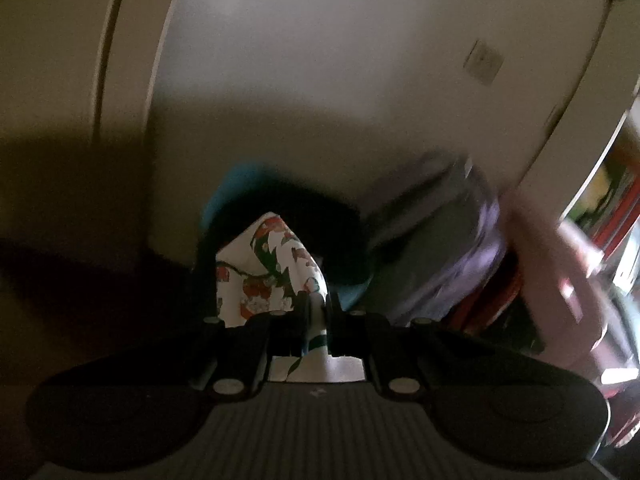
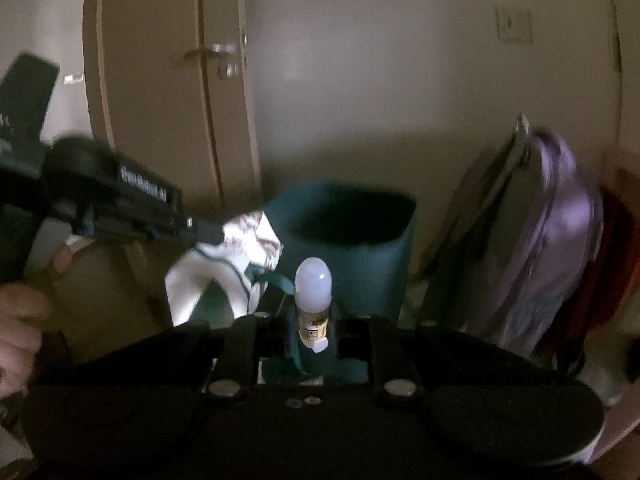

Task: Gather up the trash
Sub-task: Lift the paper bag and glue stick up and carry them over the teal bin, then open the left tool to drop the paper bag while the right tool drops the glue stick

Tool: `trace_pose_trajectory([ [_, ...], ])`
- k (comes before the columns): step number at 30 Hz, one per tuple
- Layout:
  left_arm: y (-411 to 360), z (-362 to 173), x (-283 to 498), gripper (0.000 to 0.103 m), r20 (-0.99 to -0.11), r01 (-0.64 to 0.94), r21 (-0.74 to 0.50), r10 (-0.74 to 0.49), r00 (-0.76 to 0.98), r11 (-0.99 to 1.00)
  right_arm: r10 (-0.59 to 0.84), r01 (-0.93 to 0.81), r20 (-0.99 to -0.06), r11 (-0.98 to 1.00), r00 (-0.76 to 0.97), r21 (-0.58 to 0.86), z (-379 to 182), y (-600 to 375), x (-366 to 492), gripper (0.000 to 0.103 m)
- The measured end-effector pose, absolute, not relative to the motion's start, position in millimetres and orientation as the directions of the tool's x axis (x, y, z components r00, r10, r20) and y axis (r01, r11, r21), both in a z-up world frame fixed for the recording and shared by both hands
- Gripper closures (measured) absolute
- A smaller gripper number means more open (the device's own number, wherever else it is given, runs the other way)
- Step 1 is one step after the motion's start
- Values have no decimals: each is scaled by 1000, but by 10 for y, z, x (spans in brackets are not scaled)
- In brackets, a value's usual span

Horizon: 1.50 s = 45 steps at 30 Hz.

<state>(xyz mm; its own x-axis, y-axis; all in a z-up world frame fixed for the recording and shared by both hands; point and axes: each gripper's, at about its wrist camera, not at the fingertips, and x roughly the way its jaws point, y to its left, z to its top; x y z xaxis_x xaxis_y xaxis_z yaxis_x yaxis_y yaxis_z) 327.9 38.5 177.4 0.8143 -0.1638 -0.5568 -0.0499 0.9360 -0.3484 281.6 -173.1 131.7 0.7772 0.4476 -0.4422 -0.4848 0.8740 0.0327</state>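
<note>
My left gripper is shut on a crumpled white paper napkin with red and green print and holds it just in front of the teal trash bin. In the right wrist view the left gripper comes in from the left with the napkin beside the rim of the bin. My right gripper is shut on a small bottle with a white rounded cap, upright, in front of the bin.
A purple backpack leans against the wall right of the bin, with red items behind it. A beige door with a metal handle stands at the left. The wall carries a switch plate.
</note>
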Motion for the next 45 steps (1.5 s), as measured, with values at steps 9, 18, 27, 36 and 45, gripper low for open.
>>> trace_pose_trajectory([
  [9, 142, 2567, 3927, 95, -454, -20, -322, -136, 881, 947, 431, -470, -367, 883, 824, -17, 1911, -1469, 3448, 88],
  [18, 186, 2149, 4952, 95, -519, -61, -269, -92, 850, 961, 398, -447, -436, 895, 807, -11, 1618, -1287, 4305, 88],
  [27, 292, 1197, 5619, 95, -656, -72, -207, -83, 750, 976, 381, -476, -573, 879, 725, -18, 909, -1085, 4986, 88],
  [36, 284, 502, 5871, 95, -789, -73, -104, -37, 614, 992, 370, -519, -659, 854, 654, -35, 545, -1007, 5228, 87],
  [45, 400, 285, 5785, 95, -840, -87, -97, -35, 541, 991, 313, -522, -695, 847, 648, -104, 565, -903, 5185, 76],
])
